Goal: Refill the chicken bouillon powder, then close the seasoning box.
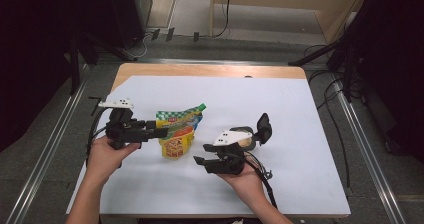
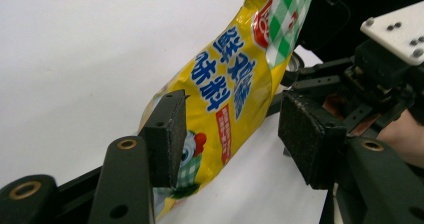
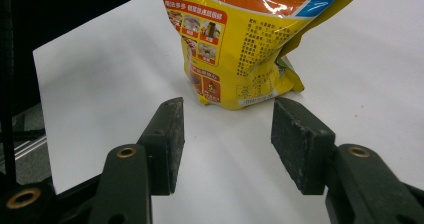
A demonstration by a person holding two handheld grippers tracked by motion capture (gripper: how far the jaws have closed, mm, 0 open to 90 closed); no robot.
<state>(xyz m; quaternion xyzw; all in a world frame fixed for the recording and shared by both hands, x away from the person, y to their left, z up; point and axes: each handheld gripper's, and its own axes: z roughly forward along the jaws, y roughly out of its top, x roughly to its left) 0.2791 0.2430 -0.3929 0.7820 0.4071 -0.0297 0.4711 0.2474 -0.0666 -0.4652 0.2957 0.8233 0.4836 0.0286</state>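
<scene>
**Both grippers flank the yellow pouch, jaws apart**

From my seat I see the yellow seasoning pouch [image 1: 179, 131] lying on the white table sheet [image 1: 300, 114] a little left of centre, its green cap [image 1: 201, 106] pointing toward two o'clock and its bottom end toward six.

My left gripper [image 1: 159, 129] comes in from nine o'clock, held level, its tips reaching the pouch's left edge. In the left gripper view the pouch [image 2: 235, 84] runs between the two jaws; the left pad [image 2: 167, 134] sits right against the printed face, and the right pad [image 2: 307, 134] stands clear of it with bare sheet in the gap. The jaws are apart and not clamped on anything.

My right gripper [image 1: 202, 154] sits at the pouch's four o'clock, just beside its bottom corner, its tips pointing toward nine. In the right gripper view the pouch's bottom [image 3: 240, 59] lies just beyond the pads [image 3: 167, 144], not between them. These jaws are also apart and hold nothing.

Behind the right gripper, at its one o'clock, lies a round container [image 1: 245, 136] with a black lid [image 1: 263, 128] tipped up.
</scene>
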